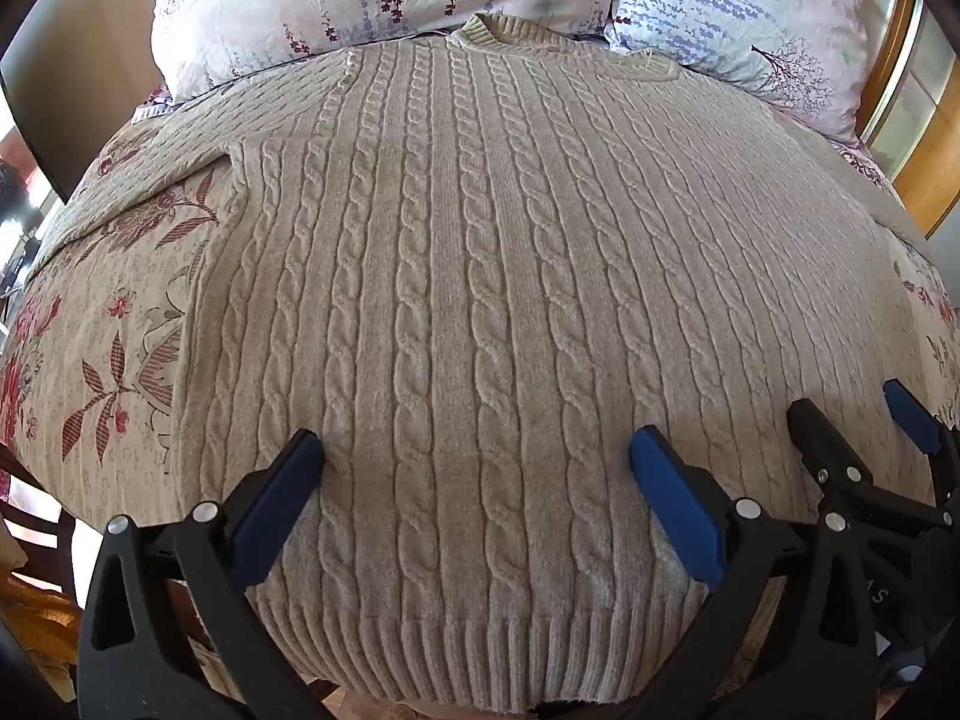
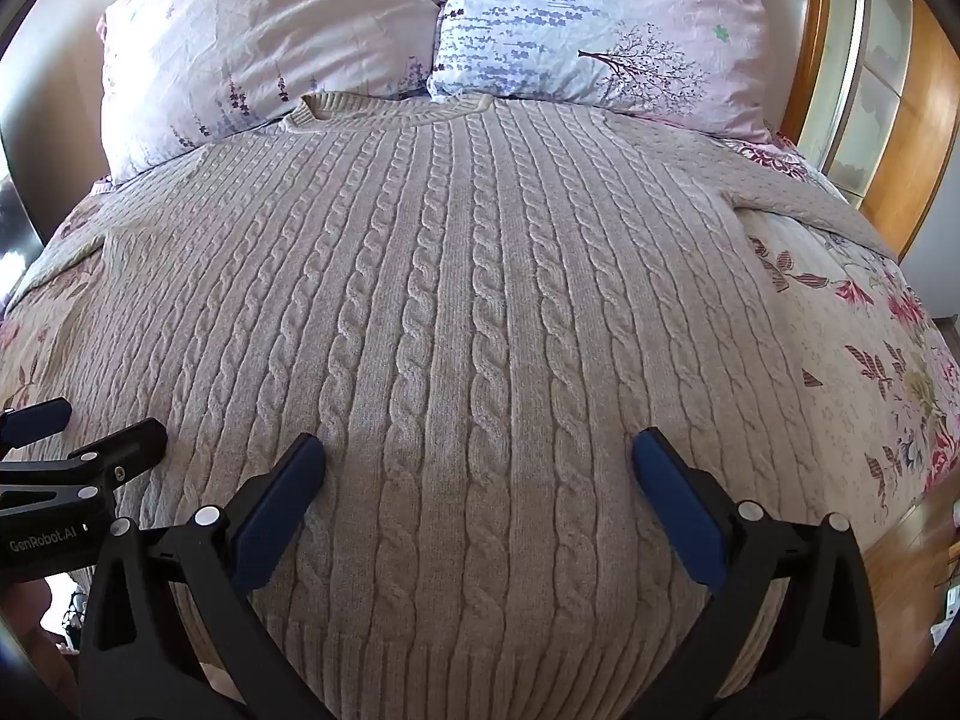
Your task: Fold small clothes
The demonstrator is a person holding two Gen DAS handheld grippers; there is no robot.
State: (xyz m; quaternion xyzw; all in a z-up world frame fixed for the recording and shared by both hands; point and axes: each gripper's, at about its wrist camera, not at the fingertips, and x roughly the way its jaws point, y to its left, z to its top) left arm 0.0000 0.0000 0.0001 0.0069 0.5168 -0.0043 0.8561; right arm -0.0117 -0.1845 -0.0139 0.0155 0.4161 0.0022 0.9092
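Knit: a beige cable-knit sweater [image 1: 456, 300] lies flat and face-up on the floral bedspread [image 1: 114, 324], collar [image 1: 510, 30] at 12 o'clock against two pillows [image 2: 270, 42], ribbed hem [image 1: 456, 648] at 6 o'clock by the bed's near edge.
Sleeves: spread outward, one toward 9 o'clock in the left wrist view [image 1: 174, 162], the other toward 2 o'clock in the right wrist view [image 2: 798, 192]; neither is folded in.
Left gripper [image 1: 477, 456]: released, jaws spread wide, nothing between the pads; it hangs over the lower body of the sweater, just above the hem.
Right gripper [image 2: 480, 456]: released too, jaws wide and empty, over the same lower part; in the left wrist view it shows at 4 o'clock [image 1: 858, 420], close beside the left one.
Contact: cannot tell whether either gripper's tips touch the knit.
Step in hand: judged the start of folding: garment laid out smooth, no fold made yet.
Next move calls for: probably moving the grippers apart to a sleeve or side edge, pinching the thick knit through both layers, and carrying it over the middle.
Handling: the heavy knit should drape and hold a fold, though a shallow pinch may slip.
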